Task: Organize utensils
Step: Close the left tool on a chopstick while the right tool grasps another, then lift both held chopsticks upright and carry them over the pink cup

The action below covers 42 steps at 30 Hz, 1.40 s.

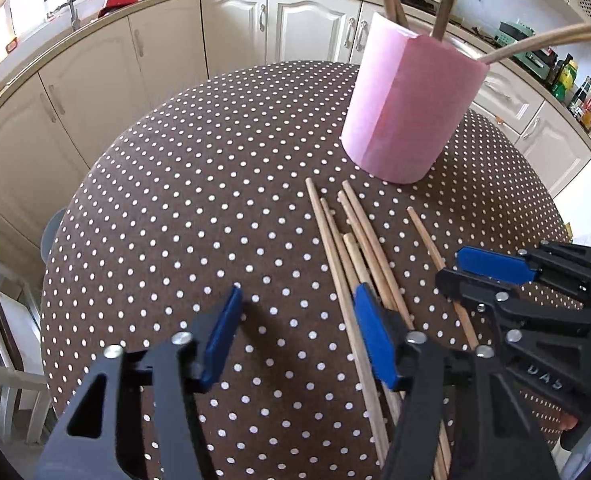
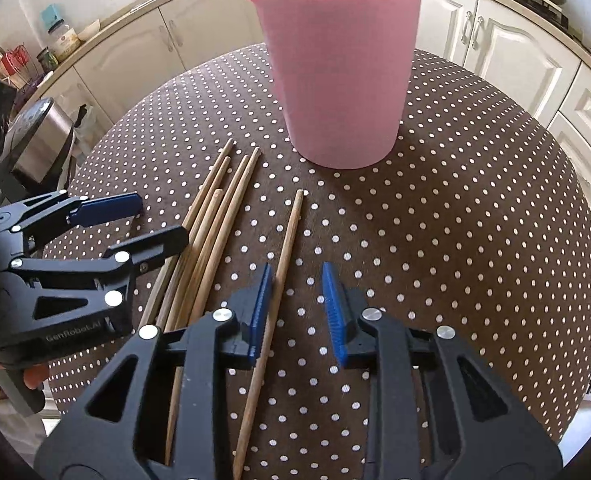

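- Right gripper (image 2: 295, 312) sat lowest in its own view, jaws part-open and empty; single chopstick (image 2: 283, 256) lay between them, just beside the left pad, not visibly pinched. Likely chosen because it lay apart from the rest.
- Left gripper (image 1: 295, 338) was also part-open, holding nothing; its right pad stood over the bundle (image 1: 355, 248), the left pad over bare tablecloth (image 1: 175, 200).
- Bundle lay loose on the cloth, tips toward the pink cup (image 2: 335, 80), near its base.
- Cup stood upright, several sticks already leaning inside, so sorting looked partway done.
- No earlier picture, so jaw motion untold.
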Motion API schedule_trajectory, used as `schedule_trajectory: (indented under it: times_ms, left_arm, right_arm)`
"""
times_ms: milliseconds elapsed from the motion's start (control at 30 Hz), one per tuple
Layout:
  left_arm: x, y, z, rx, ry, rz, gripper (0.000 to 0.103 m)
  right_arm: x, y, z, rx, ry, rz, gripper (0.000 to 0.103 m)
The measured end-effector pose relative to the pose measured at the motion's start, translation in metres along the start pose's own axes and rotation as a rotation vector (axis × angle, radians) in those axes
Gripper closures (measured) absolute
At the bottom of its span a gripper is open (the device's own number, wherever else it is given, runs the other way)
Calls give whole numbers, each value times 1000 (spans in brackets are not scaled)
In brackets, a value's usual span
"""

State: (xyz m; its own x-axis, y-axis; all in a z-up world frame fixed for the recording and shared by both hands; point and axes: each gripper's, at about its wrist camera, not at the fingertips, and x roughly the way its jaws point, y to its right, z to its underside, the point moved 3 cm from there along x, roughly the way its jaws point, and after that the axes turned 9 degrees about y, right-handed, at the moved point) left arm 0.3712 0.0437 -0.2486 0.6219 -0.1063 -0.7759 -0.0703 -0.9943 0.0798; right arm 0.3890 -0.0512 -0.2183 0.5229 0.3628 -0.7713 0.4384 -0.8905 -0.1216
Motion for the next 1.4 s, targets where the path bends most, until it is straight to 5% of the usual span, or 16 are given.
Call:
schedule_trajectory:
  times_ms: [500,567,600,833,1400]
  left_arm:
    - [9,10,-1,62,-38,-51,58]
    - [14,15,-9,72,-24,-54,68]
    - [15,16,-12,72,-17,-42,92]
    - [15,23,-18,15,0,29,97]
    - [-131,27,-38,18,296,144,97]
  right_arm:
    - [1,-1,4,-21,-25,7,78]
    - [2,-4,3,-44,-31,24,82]
    - [3,-5,3,-51,-34,27,88]
    - [2,-6,4,-26,-37,-19,97]
    - [-115,-2,-14,31,244,-150,97]
